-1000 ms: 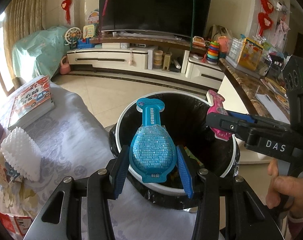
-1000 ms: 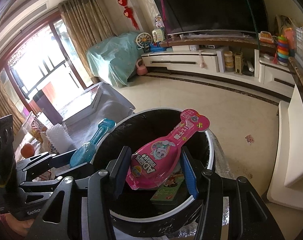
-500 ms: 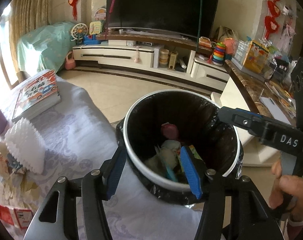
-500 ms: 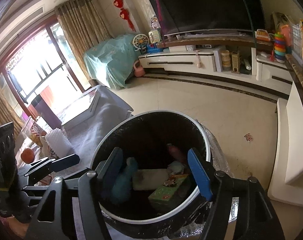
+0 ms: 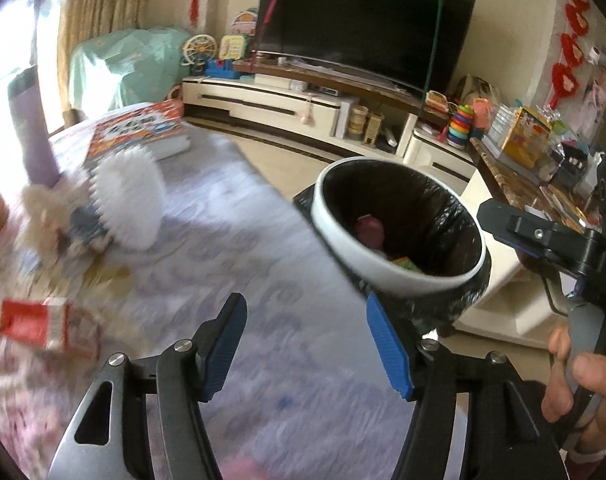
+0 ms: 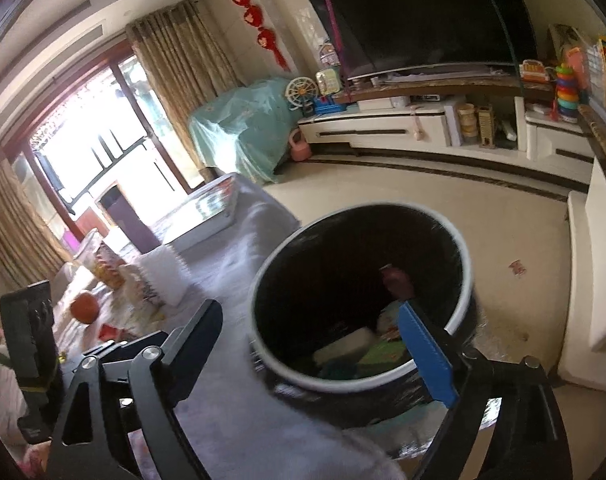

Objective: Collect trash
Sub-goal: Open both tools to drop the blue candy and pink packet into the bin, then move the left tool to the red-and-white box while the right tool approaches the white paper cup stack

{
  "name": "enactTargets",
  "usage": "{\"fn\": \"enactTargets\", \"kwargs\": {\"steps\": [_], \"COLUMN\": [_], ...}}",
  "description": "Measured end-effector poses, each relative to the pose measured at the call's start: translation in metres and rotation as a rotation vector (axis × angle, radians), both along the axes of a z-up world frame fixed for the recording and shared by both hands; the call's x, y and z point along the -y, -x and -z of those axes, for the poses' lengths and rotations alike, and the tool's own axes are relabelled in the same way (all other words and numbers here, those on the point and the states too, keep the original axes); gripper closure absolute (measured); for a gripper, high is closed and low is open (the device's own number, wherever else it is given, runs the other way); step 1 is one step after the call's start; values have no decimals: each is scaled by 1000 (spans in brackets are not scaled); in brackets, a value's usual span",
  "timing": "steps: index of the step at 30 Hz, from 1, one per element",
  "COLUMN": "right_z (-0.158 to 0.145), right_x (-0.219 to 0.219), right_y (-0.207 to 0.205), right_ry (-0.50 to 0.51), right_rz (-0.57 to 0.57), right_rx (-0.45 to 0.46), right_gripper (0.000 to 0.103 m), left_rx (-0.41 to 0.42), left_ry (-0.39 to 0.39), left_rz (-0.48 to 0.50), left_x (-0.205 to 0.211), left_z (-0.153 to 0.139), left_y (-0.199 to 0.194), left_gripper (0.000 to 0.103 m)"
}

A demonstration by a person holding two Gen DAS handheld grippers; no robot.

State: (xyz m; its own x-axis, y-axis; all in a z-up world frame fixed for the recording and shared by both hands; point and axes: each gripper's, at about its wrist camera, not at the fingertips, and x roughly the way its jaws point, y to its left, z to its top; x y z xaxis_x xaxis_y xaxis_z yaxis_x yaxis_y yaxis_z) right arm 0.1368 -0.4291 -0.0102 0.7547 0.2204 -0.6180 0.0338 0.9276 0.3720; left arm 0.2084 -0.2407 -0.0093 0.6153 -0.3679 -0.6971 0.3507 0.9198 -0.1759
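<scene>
Both packets, the blue one and the pink one, have left the tongs since a second ago and now lie down in the trash bin (image 5: 399, 264), while the left tongs (image 5: 307, 346) have swung away to the left over the cloth-covered worktop (image 5: 239, 248). From the left wrist view the bin stands ahead and to the right of those tongs, its white rim just beyond the right blue pad, and a pink packet (image 5: 369, 230) shows inside against the black liner. The left tongs are opening, with nothing between the pads but the lilac cloth beneath. From the right wrist view the right tongs (image 6: 323, 352) hang over the near edge of the bin (image 6: 459, 248), the right pad over its mouth and the left pad over the cloth; they are opening wide and grip nothing. Below them in the bin lie the pink packet (image 6: 397, 280), a white wrapper (image 6: 343, 346) and green packaging (image 6: 383, 354); the blue packet cannot be made out clearly. On the worktop to the left rest a white foam sleeve (image 5: 129, 200), a red carton (image 5: 49, 326) and a book (image 5: 139, 130), all blurred. A hand (image 5: 583, 392) holds the right tongs' grip at the right edge of the left view.
</scene>
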Motion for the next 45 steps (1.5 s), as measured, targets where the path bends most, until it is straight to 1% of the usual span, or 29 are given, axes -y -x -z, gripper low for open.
{"fn": "enactTargets", "kwargs": {"steps": [3, 7, 10, 20, 24, 30, 35, 39, 43, 45], "right_z": [1, 3, 7, 14, 16, 25, 28, 26, 24, 24], "right_x": [-17, -41, -59, -104, -119, -134, -144, -145, -146, -148], "right_y": [6, 14, 17, 18, 16, 10, 3, -5, -16, -21], "right_ry": [-16, -23, -19, -38, -36, -45, -47, -48, -49, -42], "right_rz": [-24, -66, -105, -174, -200, -232, -249, -240, -233, -233], "right_rx": [1, 1, -4, -16, -15, -37, -41, -27, -20, -12], "right_gripper": [9, 4, 3, 3, 3, 3, 3, 3, 3, 3], "left_rx": [-4, -13, -21, -42, -52, -64, -75, -68, -65, -78], "left_ry": [11, 24, 30, 43, 48, 51, 72, 80, 59, 42], "left_rz": [-30, -78, -116, -243, -273, -297, -313, -322, -356, -384], "left_x": [-18, -45, -65, -118, -129, -140, -145, -143, -142, -148], "left_z": [0, 2, 2, 4, 7, 11, 13, 15, 20, 26], "left_y": [16, 36, 41, 59, 64, 67, 54, 37, 16, 6], "left_gripper": [39, 36, 33, 33, 33, 33, 31, 31, 31, 31]}}
